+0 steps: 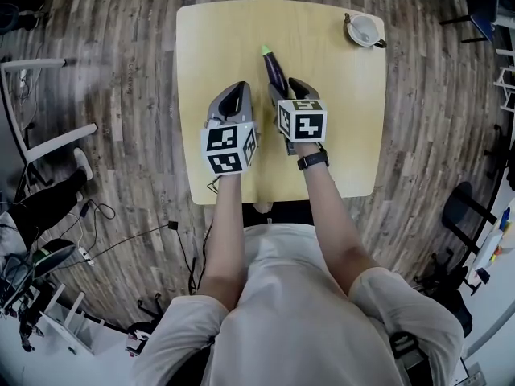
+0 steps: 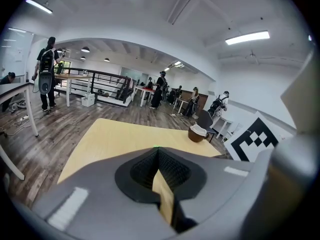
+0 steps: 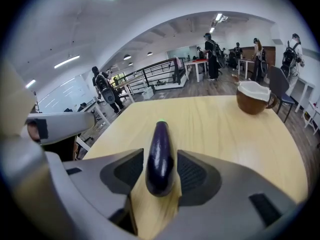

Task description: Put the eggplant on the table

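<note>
The worktop (image 1: 338, 95) is a pale yellow wooden top, nearly square with rounded corners, standing on a floor (image 1: 121, 30) of grey-brown planks. Two things lie on it. A dark purple eggplant (image 1: 273, 69) rests near the middle, its green end pointing to the far edge. A brown cup (image 1: 364, 30), white inside, stands at the far right corner, well apart from it.

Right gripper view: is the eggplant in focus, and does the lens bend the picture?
Right gripper view: the eggplant is fairly sharp, with soft glare on its skin; the table edges curve from wide-angle distortion, and the corners are dark. Head view: the same bending shows on the floor planks.
</note>
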`<move>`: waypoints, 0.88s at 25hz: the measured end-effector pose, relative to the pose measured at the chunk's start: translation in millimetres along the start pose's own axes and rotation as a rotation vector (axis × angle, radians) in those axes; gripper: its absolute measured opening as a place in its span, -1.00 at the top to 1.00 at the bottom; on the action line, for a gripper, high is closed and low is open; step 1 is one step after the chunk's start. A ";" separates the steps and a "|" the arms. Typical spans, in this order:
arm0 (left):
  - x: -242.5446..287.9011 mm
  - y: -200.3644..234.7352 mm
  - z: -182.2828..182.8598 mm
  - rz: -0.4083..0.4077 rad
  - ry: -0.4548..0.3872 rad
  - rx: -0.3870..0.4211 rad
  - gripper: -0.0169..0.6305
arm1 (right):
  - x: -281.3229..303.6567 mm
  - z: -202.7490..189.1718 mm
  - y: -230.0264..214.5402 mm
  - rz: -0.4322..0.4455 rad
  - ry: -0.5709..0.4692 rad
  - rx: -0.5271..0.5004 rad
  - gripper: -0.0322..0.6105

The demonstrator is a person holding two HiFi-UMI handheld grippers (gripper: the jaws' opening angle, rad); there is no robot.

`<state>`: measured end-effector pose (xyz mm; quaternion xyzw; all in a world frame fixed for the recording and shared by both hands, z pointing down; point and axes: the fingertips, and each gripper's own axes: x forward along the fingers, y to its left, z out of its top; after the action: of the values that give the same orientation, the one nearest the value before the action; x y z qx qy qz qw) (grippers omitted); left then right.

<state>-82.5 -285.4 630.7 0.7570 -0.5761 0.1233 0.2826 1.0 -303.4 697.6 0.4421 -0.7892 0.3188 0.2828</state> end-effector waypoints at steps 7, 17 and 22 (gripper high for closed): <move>-20.3 -1.8 14.0 0.006 -0.033 0.004 0.92 | -29.4 23.3 7.7 0.000 -0.077 -0.017 0.27; -51.7 -12.2 55.2 -0.007 -0.118 0.054 0.92 | -76.0 51.6 28.1 -0.013 -0.179 -0.037 0.35; -69.5 -18.5 74.1 -0.016 -0.162 0.081 0.92 | -101.7 65.8 39.0 -0.014 -0.250 -0.037 0.45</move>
<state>-96.6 -268.5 529.8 0.7798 -0.5855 0.0826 0.2055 1.7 -284.5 571.8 0.4787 -0.8210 0.2444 0.1927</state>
